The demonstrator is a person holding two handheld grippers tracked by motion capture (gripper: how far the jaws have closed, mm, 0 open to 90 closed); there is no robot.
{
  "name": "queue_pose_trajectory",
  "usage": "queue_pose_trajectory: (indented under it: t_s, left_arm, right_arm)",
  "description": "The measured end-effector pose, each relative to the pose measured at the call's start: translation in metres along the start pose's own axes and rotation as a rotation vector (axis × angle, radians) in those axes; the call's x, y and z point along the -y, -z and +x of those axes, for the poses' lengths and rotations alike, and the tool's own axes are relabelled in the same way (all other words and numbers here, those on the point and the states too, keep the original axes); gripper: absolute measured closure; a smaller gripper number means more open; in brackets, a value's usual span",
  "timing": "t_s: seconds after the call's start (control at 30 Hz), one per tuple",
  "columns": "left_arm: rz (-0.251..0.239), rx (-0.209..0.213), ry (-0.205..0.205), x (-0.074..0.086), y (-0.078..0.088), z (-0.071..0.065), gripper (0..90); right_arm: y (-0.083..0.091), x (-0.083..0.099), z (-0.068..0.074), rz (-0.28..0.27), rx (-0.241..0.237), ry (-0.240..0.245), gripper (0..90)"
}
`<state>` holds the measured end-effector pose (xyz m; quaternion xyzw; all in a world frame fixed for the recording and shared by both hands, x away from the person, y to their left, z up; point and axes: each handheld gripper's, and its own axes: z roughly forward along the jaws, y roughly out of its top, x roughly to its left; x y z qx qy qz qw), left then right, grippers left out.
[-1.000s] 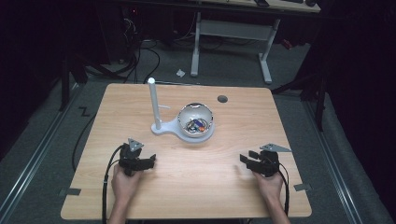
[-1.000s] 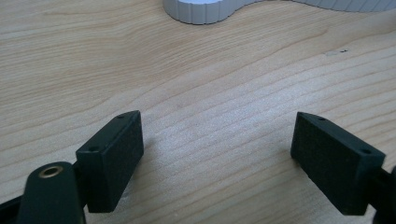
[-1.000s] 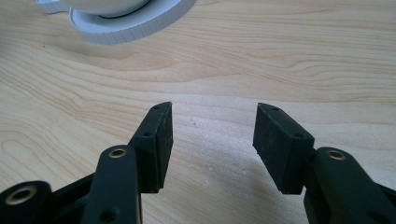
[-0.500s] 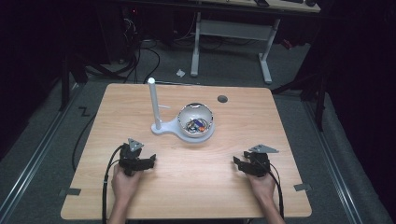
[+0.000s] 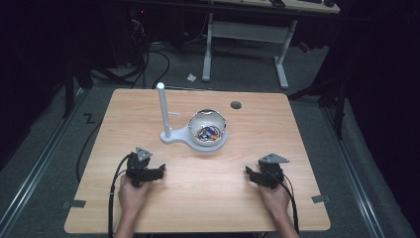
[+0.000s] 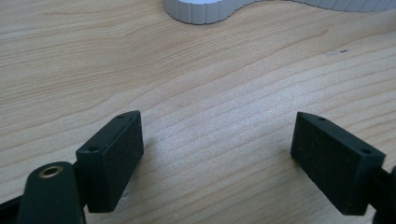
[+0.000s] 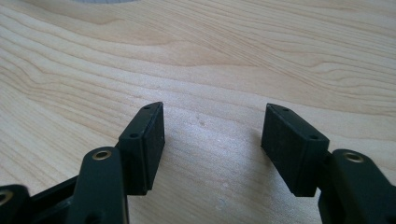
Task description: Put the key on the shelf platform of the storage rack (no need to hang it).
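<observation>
A white stand [image 5: 174,136] with an upright post [image 5: 162,106] and a bowl [image 5: 208,130] of small colourful pieces sits mid-table. Its ribbed base edge [image 6: 201,9] also shows at the top of the left gripper view. My left gripper [image 5: 159,172] rests on the wood near the front left, jaws wide apart over bare wood [image 6: 217,121]. Near the front right rests my right gripper [image 5: 250,173], pointing inward. Its jaws have just been opening and stand apart with nothing between them [image 7: 215,112].
The wooden table [image 5: 124,218] has a round cable hole [image 5: 236,105] at the back right and grey tape tabs at the front corners [image 5: 321,199]. Behind it stand a white-legged desk [image 5: 245,29] and floor cables [image 5: 148,54].
My right gripper has shifted a little left toward the table's middle and its jaws stand wider. The left gripper has stayed still.
</observation>
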<state>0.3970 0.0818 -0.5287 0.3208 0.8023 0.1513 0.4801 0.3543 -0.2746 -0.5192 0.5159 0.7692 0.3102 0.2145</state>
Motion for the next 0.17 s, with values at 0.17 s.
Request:
queue_pose_trajectory:
  t_s: [0.17]
  left_arm:
    - [0.001,0.0,0.0,0.0,0.0,0.0,17.4]
  right_arm:
    - [0.0001,0.0,-0.0001,0.0,-0.002,0.002,40.3]
